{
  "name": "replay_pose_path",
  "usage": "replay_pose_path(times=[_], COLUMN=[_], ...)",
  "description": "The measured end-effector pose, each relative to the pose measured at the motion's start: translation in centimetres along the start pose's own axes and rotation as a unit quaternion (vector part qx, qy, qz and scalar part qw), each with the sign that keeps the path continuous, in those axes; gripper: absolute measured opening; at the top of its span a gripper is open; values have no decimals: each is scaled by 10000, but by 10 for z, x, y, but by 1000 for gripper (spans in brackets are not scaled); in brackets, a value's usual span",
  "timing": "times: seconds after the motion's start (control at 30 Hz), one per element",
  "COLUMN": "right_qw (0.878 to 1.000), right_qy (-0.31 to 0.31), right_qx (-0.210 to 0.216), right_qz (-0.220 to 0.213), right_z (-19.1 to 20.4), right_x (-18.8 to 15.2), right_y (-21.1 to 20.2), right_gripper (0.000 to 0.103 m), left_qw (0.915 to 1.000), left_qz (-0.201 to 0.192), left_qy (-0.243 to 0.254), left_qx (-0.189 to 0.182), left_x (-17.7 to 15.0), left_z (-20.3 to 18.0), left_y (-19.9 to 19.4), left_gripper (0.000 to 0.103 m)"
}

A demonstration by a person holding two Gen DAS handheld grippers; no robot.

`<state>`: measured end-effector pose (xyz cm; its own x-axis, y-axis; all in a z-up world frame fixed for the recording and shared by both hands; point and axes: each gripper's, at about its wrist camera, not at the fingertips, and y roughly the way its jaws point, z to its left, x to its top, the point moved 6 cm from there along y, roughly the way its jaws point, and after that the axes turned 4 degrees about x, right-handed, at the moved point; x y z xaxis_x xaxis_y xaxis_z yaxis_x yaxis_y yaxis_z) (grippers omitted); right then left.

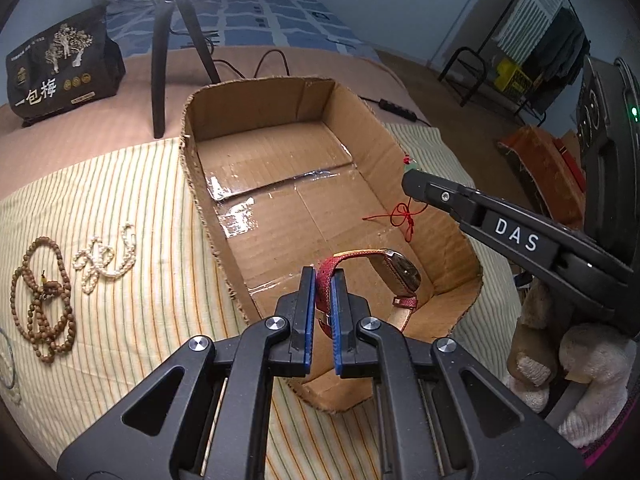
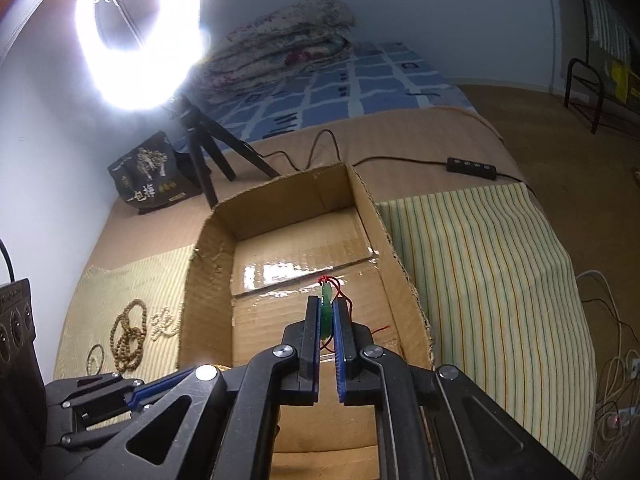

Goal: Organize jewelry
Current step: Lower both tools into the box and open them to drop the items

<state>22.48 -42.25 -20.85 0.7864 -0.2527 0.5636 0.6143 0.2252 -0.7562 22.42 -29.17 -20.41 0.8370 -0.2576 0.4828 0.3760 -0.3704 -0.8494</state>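
Observation:
My left gripper (image 1: 324, 280) is shut on the red strap of a wristwatch (image 1: 396, 276) and holds it over the near end of an open cardboard box (image 1: 280, 208). My right gripper (image 2: 327, 312) is shut on a green jade pendant (image 2: 326, 306) with a red cord (image 1: 404, 216), held above the same box (image 2: 304, 312); it also shows from the side in the left wrist view (image 1: 416, 184). On the striped cloth left of the box lie a brown bead necklace (image 1: 44, 292) and a white pearl necklace (image 1: 106, 260).
A black snack bag (image 1: 60, 64), a tripod leg (image 1: 160, 72) and a ring light (image 2: 136, 32) stand behind the box. A cable with a switch (image 2: 472, 168) crosses the bed. A thin bangle (image 2: 95, 356) lies left of the beads.

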Motion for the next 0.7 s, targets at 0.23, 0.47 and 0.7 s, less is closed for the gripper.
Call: replay_pose_path(times=[0.23,0.47,0.7], right_qw=[9999,9999,9999], right_qy=[45,41,58], right_qx=[-20,-10,-77], right_qz=[131,166,91], right_z=[-6,-5,-5], right_x=[-5,-6,-4], right_y=[9,11,6], right_gripper=[3,5,28], left_qw=[9999,9998,9997], left_qz=[94,132,124], left_qy=[94,131,196], left_qx=[57,94,73], left_x=[-4,-3,-2], left_z=[-4,-7,-6], left_y=[11,18,16], left_gripper=[5,5,11])
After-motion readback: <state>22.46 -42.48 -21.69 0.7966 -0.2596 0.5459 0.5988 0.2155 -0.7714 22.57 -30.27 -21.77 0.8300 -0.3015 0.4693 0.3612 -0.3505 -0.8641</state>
